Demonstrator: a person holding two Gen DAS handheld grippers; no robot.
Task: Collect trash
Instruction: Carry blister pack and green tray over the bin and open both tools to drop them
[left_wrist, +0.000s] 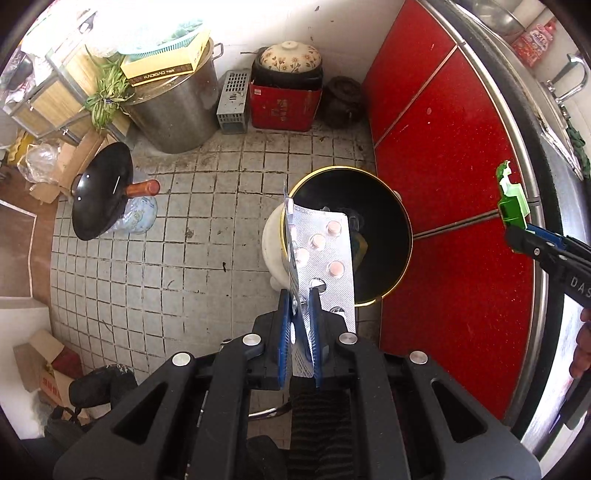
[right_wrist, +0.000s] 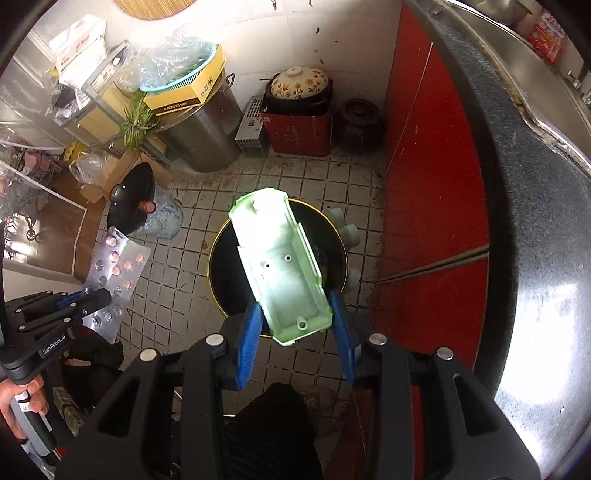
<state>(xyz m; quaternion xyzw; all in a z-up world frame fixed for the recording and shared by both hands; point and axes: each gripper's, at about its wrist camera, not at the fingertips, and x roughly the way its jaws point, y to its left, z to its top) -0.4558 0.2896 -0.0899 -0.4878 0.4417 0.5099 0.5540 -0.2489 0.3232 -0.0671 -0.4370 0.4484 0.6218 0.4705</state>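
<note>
My left gripper (left_wrist: 303, 295) is shut on silver pill blister packs (left_wrist: 325, 258) with pink tablets, held above the near rim of a round trash bin (left_wrist: 391, 229) with a black inside and gold rim. The blister packs (right_wrist: 114, 273) also show in the right wrist view, in the left gripper (right_wrist: 92, 295). My right gripper (right_wrist: 295, 306) is shut on a pale green plastic shell (right_wrist: 280, 266), held over the trash bin (right_wrist: 221, 273). In the left wrist view the green shell (left_wrist: 511, 203) sits in the right gripper (left_wrist: 517, 230) at far right.
Red cabinet doors (left_wrist: 443, 184) under a metal counter (right_wrist: 535, 221) stand right of the bin. On the tiled floor (left_wrist: 184, 240): a black wok lid (left_wrist: 101, 192), a steel pot (left_wrist: 173, 110), a red box (left_wrist: 284, 107) with a flowered pot, and a dark jar (left_wrist: 343, 101).
</note>
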